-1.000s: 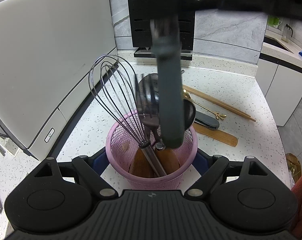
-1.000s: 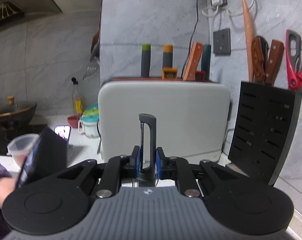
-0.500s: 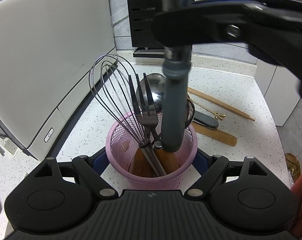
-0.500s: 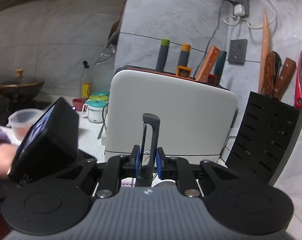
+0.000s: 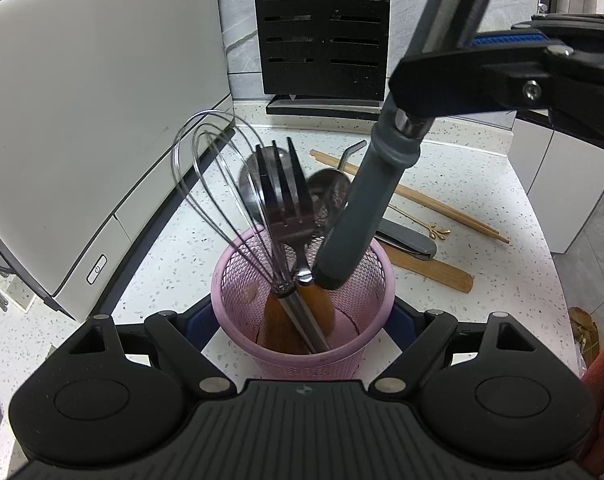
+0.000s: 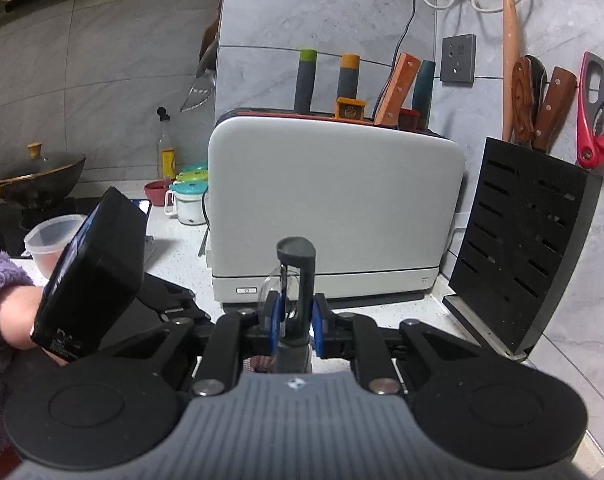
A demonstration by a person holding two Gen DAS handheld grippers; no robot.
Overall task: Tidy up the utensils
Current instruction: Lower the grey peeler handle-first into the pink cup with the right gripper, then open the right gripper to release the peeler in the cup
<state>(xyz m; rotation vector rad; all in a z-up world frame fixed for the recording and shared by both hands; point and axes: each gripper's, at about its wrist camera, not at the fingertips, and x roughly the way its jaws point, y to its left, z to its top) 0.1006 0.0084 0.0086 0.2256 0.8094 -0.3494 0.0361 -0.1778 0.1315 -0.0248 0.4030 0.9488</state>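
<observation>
A pink mesh utensil cup [image 5: 238, 280] stands on the speckled counter, and the blue pads of my left gripper [image 5: 302, 320] press on its two sides. Inside it are a wire whisk [image 5: 214, 184], a fork [image 5: 286, 204], a dark ladle [image 5: 248, 188] and wooden handles [image 5: 322, 300]. My right gripper [image 5: 458, 60] comes in from the upper right, shut on a grey-handled peeler [image 5: 366, 208]. The peeler slants, and its handle end sits just inside the cup's rim beside the fork. In the right wrist view the peeler's head [image 6: 298, 256] sticks up between the right gripper's [image 6: 296, 320] pads.
Behind the cup on the counter lie wooden chopsticks [image 5: 442, 208], a wooden spatula [image 5: 434, 270], a thin gold utensil [image 5: 430, 230] and a grey-handled tool [image 5: 410, 240]. A white appliance [image 5: 94, 100] stands at the left, a black knife block [image 5: 322, 28] at the back. The counter's edge curves off at the right.
The right gripper has swung to the right in the left wrist view, so the peeler went from upright to slanted, with its handle end still at the cup. The fork leans differently.
</observation>
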